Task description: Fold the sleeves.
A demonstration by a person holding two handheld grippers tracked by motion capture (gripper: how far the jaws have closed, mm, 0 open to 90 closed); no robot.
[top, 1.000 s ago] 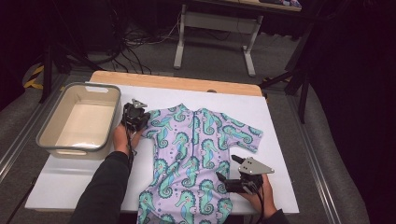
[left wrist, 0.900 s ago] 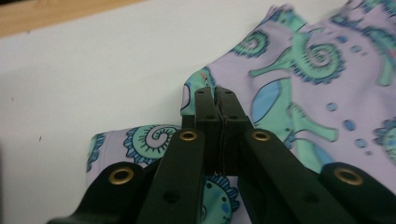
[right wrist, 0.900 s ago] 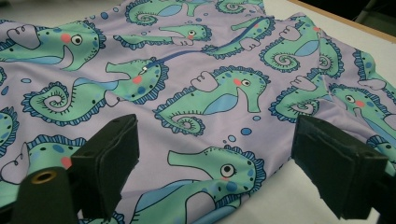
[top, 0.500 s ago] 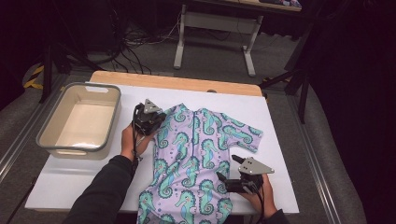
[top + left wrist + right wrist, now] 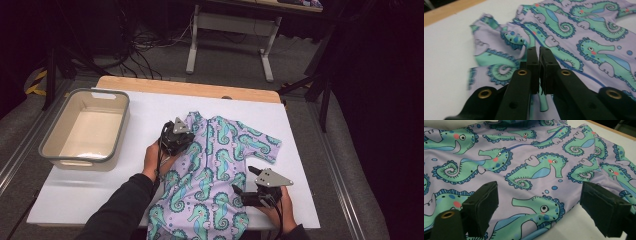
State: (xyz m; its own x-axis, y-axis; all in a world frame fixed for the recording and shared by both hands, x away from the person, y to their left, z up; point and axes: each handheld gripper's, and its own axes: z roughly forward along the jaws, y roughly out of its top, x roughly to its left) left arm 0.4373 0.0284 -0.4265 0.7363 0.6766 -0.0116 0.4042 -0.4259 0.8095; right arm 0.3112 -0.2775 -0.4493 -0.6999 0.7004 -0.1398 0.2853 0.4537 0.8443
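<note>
left gripper (image 5: 539,53): black jaws pressed almost together, a thin slit between the pads; whether a pinch of cloth sits in it i cannot tell. it sits over the sleeve and shoulder on its own side of the lilac stretch-fabric swimsuit with green seahorse print (image 5: 215,170), collar end just ahead of the tips. right gripper (image 5: 536,212): jaws spread wide, nothing between the pads, the suit's side edge lying flat on the table directly ahead of them. suit's long axis runs from the collar at the far end to the legs at the near table edge; the left gripper is nearer the collar, the right nearer the waist. surface: white tabletop (image 5: 310,150), wooden far edge. empty grey plastic tub (image 5: 85,131) well off beyond the left gripper. dark room, cables on the floor.
</note>
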